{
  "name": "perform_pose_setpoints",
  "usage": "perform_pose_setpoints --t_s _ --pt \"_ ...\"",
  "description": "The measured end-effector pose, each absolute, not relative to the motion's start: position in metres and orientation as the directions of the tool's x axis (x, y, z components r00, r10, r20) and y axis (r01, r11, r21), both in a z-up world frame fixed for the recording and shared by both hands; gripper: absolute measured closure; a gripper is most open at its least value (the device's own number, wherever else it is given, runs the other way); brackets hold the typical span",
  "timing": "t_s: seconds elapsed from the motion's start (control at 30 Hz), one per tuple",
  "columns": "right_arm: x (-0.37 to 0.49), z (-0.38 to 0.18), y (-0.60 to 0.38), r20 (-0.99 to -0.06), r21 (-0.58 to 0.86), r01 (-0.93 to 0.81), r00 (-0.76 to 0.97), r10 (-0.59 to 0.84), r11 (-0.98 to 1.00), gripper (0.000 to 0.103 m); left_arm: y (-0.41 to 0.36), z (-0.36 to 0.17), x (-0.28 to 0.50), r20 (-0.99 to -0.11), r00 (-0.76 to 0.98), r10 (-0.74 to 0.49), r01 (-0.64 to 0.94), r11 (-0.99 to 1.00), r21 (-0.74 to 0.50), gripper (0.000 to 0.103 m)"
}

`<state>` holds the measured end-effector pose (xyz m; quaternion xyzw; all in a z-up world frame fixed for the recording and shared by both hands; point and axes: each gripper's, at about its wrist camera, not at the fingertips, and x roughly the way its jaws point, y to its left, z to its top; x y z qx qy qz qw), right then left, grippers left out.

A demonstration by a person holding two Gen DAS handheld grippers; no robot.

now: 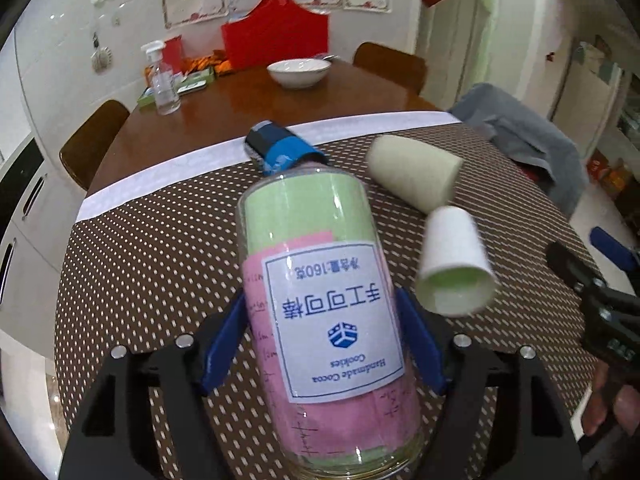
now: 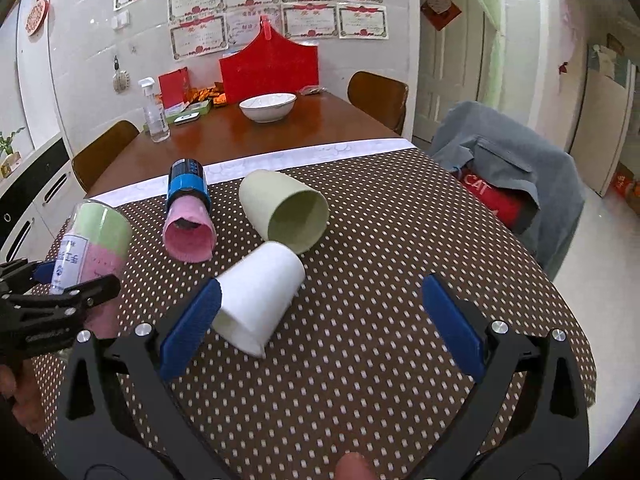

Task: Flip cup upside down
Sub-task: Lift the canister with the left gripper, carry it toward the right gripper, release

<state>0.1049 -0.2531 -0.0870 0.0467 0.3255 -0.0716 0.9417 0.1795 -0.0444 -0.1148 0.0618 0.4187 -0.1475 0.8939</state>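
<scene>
Clamped in the left gripper [image 1: 320, 344], a jar [image 1: 324, 300] tilts, while the right gripper [image 2: 320, 320] gapes over bare tablecloth [image 2: 380, 360] beside the toppled white cup [image 2: 260, 296].

The clear jar [image 1: 320, 304] hides most of the blue-capped pink cup [image 1: 280, 152].

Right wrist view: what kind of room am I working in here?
Most likely a home dining room: a wooden dining table with chairs, a white bowl on it, and framed certificates across the tiled wall.
</scene>
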Motion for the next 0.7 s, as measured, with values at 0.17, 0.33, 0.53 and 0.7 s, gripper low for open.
perform_pose_setpoints --t_s 0.17,0.33,0.53,0.7 --pt "0.073 -0.085 -0.256 -0.597 0.059 0.181 0.795 -0.11 0.982 0.005 -0.054 -0.107 0.134 -0.752 0.609 -0.251 0.364 0.931 -0.016 0.03" --pt "0.055 -0.086 -0.259 -0.591 0.079 0.186 0.8 -0.105 0.979 0.005 -0.068 -0.114 0.103 -0.75 0.594 -0.292 0.414 0.91 -0.027 0.03" --pt "0.045 -0.085 -0.263 -0.576 0.082 0.194 0.809 -0.112 0.978 0.005 -0.085 -0.136 0.095 -0.766 0.566 -0.306 0.429 0.902 -0.043 0.03" --pt "0.045 -0.093 -0.266 -0.592 0.09 0.196 0.799 -0.105 0.977 0.005 -0.095 -0.154 0.104 -0.782 0.551 -0.292 0.425 0.904 -0.038 0.03"
